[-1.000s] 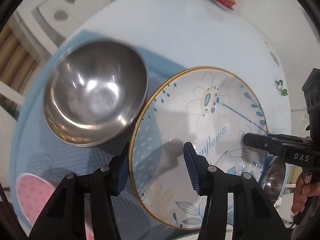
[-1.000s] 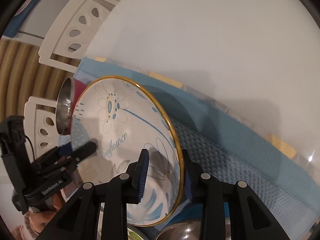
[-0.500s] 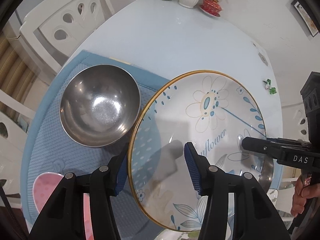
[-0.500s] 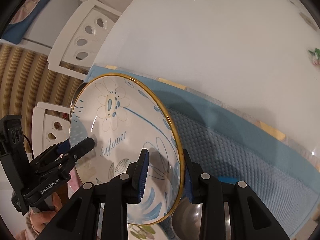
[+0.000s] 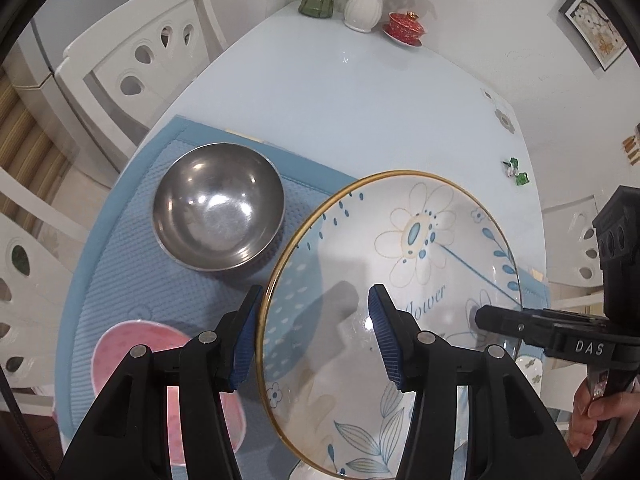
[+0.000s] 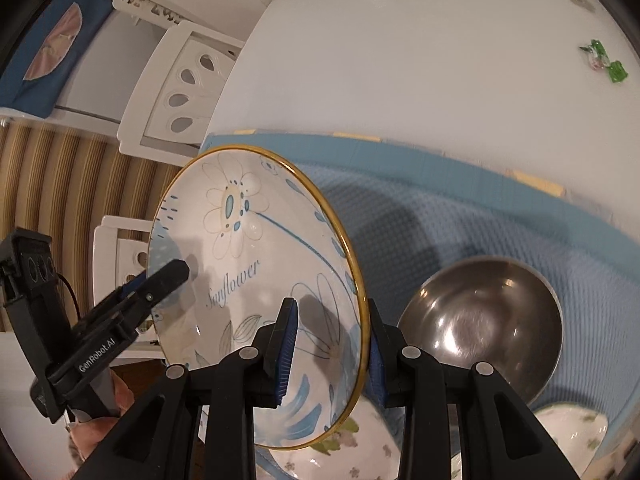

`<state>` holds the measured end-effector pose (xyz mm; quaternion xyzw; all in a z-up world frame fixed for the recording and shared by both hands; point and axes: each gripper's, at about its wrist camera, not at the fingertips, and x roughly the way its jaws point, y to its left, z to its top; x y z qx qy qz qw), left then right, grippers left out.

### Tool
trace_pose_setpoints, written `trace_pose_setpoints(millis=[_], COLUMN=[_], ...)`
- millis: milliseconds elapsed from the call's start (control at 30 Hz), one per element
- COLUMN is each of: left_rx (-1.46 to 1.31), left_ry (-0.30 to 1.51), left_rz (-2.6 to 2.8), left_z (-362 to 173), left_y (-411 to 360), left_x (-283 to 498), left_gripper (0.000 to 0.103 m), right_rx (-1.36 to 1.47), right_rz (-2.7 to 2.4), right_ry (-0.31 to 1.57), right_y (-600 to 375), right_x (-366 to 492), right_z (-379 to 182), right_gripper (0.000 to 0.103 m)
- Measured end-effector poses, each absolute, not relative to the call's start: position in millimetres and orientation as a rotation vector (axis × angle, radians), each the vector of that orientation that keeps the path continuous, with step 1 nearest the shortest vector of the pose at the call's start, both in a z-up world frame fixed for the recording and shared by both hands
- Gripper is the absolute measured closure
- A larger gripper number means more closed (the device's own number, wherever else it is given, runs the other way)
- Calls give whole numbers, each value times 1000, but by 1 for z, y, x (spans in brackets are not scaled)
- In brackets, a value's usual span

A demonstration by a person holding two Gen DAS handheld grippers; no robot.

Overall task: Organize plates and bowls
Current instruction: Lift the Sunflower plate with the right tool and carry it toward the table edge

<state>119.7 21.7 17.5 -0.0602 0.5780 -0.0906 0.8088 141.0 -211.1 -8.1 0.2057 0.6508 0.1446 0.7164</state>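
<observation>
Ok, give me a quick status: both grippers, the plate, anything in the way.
Left gripper and right gripper both clamped on the sunflower plate's rim. Plate held tilted above the blue mat. Steel bowls and floral dishes sit underneath.

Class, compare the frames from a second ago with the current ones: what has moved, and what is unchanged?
The sunflower plate has risen off the blue mat, carried by the left gripper and right gripper; more of the table shows beneath. Both grips on its rim are unchanged, and the steel bowl stays on the mat.
</observation>
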Motion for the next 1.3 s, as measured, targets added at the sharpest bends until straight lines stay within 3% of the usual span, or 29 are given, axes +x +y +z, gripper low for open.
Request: trace_pose_setpoints(millis=[1300], left_rx=[-83], left_ry=[1270], left_rz=[-281], left_z=[18], left_y=[87], left_x=[5], left_gripper=[55], right_rx=[644], right_rz=[242], right_ry=[1474], right_y=[-132], right_x=[-23], right_z=[-29], right_gripper=[71])
